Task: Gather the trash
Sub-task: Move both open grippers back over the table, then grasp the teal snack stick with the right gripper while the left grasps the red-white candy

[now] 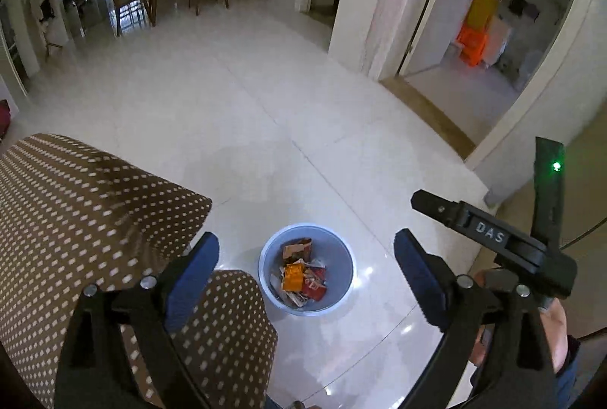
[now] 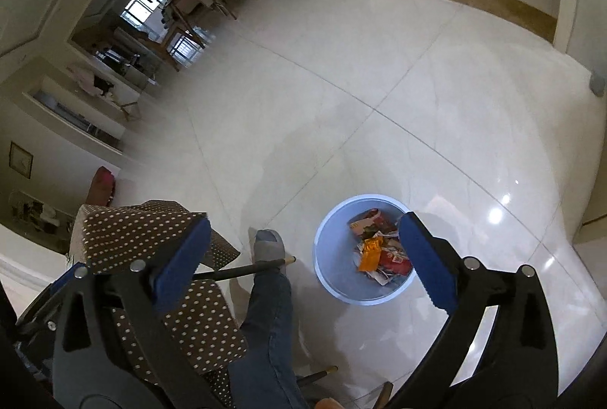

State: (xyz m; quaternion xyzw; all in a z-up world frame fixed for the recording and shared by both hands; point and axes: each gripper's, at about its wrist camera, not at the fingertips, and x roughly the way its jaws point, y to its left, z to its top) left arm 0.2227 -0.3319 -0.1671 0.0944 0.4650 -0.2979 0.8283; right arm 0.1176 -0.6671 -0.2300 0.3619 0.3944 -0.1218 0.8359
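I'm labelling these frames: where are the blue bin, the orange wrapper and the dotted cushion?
blue bin (image 1: pixel 343 249): left wrist view, inner wall.
orange wrapper (image 2: pixel 371 253): right wrist view, its middle.
dotted cushion (image 1: pixel 87 200): left wrist view, top surface.

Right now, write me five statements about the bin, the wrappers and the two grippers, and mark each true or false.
1. The blue trash bin stands upright on the white tiled floor. True.
2. The bin is empty. False: it holds crumpled snack wrappers, orange and red among them.
3. The left gripper grips a wrapper. False: its jaws stand wide apart with nothing between the pads.
4. The right gripper is open and holds nothing. True.
5. The bin has a lid on it. False: its top is open, the contents showing.
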